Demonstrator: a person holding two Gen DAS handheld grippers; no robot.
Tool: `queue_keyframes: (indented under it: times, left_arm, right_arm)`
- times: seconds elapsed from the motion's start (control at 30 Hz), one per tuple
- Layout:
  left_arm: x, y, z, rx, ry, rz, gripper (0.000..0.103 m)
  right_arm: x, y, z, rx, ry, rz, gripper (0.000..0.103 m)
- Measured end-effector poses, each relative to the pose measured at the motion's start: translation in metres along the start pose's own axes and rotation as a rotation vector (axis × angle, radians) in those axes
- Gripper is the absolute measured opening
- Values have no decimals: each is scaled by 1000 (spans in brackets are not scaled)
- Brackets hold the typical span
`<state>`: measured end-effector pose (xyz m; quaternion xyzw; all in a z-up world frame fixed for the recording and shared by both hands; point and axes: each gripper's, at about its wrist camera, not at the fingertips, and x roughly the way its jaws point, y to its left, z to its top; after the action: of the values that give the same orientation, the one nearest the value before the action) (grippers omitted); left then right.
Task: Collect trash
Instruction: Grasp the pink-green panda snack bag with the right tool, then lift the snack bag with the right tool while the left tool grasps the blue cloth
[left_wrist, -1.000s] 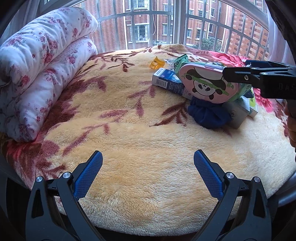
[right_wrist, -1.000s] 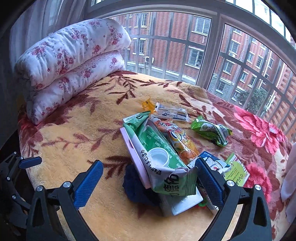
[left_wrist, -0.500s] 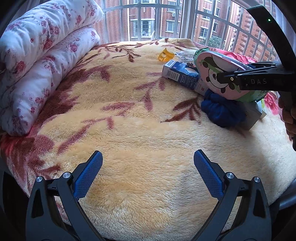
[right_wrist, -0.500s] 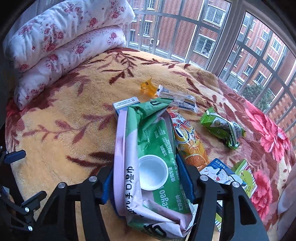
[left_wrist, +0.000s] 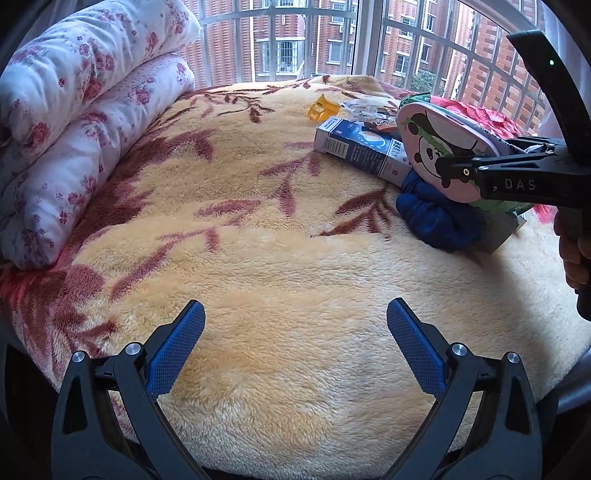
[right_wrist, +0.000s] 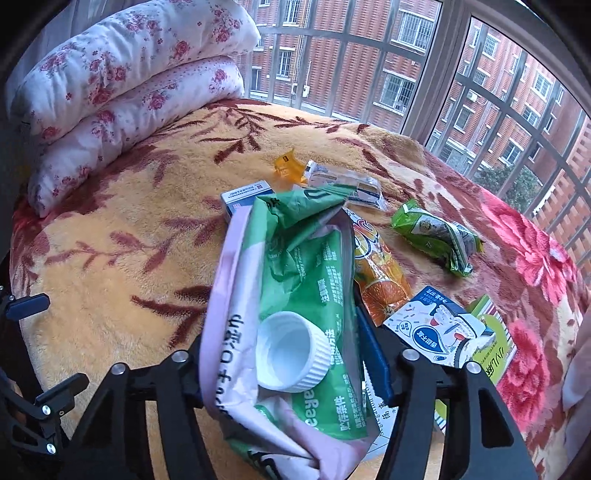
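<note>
- Trash pouch, the pink-and-green soft plastic pack with a white screw cap (right_wrist: 291, 295), sits between my right gripper (right_wrist: 291, 358) jaws; its long axis runs away from me along the fingers, towards the folded floral quilt (right_wrist: 122, 77) and window.
- Those jaws are opening at this moment: the left one is against the pink edge, while a sliver of the right blue pad (right_wrist: 373, 350) shows beside the foil edge, so I judge the grip loose, not firm.
- Seen from the left wrist, the pouch's panda-printed face (left_wrist: 439, 147) stands tilted above a dark blue cloth bundle (left_wrist: 436, 218), right of the quilt.
- My left gripper (left_wrist: 295, 350) hangs wide open and empty over bare yellow plush blanket (left_wrist: 277, 266), well apart from the pouch.
- Other wrappers and cartons lie just beyond the pouch, so my right hand is nearer.
</note>
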<state>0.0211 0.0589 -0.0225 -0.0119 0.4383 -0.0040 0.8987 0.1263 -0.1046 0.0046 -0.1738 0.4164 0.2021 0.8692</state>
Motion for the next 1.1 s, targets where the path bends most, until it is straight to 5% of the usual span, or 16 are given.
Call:
queue_keyframes:
  times: [0.13,0.47,0.63,0.87,1.1]
  left_arm:
    - [1,3,-1,-5,3,4,96]
    - [1,0,0,-3,9,1,96]
    - [-1,-3,2,1,3,-1,96]
    - [-7,-10,3,18,-6,0,96]
    - [-5,-28,9,43,-8,-13,96]
  right_arm:
    - [2,-12,-8,102,-20,77,51]
    - [-2,-25,-6,240,11,200,43]
    - [-10,-48,-2,444,17,452,43]
    - [8,-88,-31,894,22,843,43]
    - [-14,-114,-66,1151,-153,1194,43]
